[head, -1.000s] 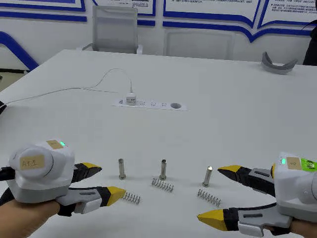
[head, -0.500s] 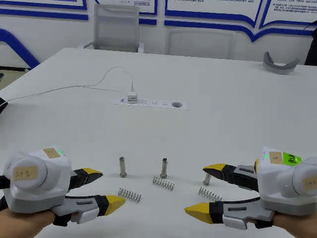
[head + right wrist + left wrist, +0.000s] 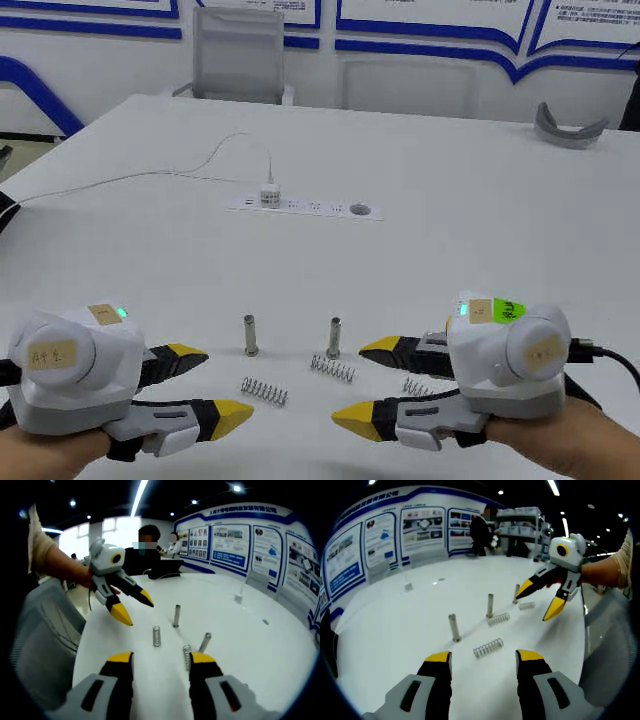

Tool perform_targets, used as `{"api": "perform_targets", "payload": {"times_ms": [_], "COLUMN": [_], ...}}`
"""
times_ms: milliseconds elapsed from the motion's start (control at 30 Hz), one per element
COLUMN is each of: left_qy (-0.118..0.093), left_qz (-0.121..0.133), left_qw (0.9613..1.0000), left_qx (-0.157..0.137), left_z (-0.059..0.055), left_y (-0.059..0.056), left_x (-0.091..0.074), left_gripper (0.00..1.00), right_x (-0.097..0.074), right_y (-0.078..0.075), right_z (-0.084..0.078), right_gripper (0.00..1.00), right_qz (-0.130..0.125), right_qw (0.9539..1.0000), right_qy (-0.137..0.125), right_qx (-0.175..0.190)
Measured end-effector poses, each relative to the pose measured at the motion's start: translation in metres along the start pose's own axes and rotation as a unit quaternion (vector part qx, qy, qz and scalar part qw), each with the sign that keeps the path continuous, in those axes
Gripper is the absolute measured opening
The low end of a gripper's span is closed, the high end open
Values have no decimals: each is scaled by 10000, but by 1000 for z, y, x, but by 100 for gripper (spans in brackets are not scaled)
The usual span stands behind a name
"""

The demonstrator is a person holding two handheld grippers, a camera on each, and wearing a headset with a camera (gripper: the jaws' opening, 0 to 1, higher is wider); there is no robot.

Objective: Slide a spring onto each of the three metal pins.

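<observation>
White table (image 3: 450,180) takes up most of what we see, with blue and white posters on the wall behind it. At its far edge stands a gray chair (image 3: 238,52). Near the middle of the table lies a white power strip (image 3: 305,207), and a thin cable (image 3: 150,178) runs from it toward the left edge.

Close to the near edge, three metal pins stand up in a row. We see the left pin (image 3: 250,335) and the middle pin (image 3: 333,337) from the head view. The right pin (image 3: 517,590) shows in the left gripper view, just beside a yellow tip of the other gripper.

Three springs lie flat on the table, none on a pin. The left spring (image 3: 264,391) lies just in front of the left pin. The middle spring (image 3: 332,369) lies just in front of the middle pin. The right spring (image 3: 418,388) lies between the two jaws of the right gripper (image 3: 362,382).

The right gripper has its jaws wide apart and holds nothing. Its tips point toward the middle spring.

The left gripper (image 3: 212,382) is by the near edge, to the left of the left pin. Its jaws are apart too, and it holds nothing. Its tips point toward the left spring.
</observation>
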State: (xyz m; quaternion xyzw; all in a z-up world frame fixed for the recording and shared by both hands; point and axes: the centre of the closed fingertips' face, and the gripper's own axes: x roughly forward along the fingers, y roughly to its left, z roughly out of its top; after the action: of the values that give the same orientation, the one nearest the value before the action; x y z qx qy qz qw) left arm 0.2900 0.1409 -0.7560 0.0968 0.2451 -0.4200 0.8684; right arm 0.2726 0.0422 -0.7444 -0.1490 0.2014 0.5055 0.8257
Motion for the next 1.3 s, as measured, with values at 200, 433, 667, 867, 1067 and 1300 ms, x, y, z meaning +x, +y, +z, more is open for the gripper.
{"api": "perform_targets", "payload": {"times_ms": [200,433,667,867,1067,1300], "left_qy": [7,35,15,22,40,63], "left_qz": [-26,-40,-48,-64,-56,-50], "left_qw": [10000,10000,10000,10000,10000,9999], "left_qx": [-1,-2,-24,-23,-41,-62], "left_z": [-1,-3,-2,-4,-6,-8], "left_y": [-1,-3,-4,-6,-5,-5], "left_x": [2,3,4,5,5,5], "left_gripper": [52,51,51,51,50,49], "right_x": [17,38,58,69,74,80], "right_y": [2,5,6,6,6,9], "right_z": [2,3,-1,-7,-12,-14], "right_gripper": [36,32,28,25,21,17], "right_qz": [7,96,107,94,98,121], "right_qw": [10000,9999,9998,9994,9990,9988], "right_qy": [49,104,190,297,399,458], "right_qx": [17,16,51,140,166,140]}}
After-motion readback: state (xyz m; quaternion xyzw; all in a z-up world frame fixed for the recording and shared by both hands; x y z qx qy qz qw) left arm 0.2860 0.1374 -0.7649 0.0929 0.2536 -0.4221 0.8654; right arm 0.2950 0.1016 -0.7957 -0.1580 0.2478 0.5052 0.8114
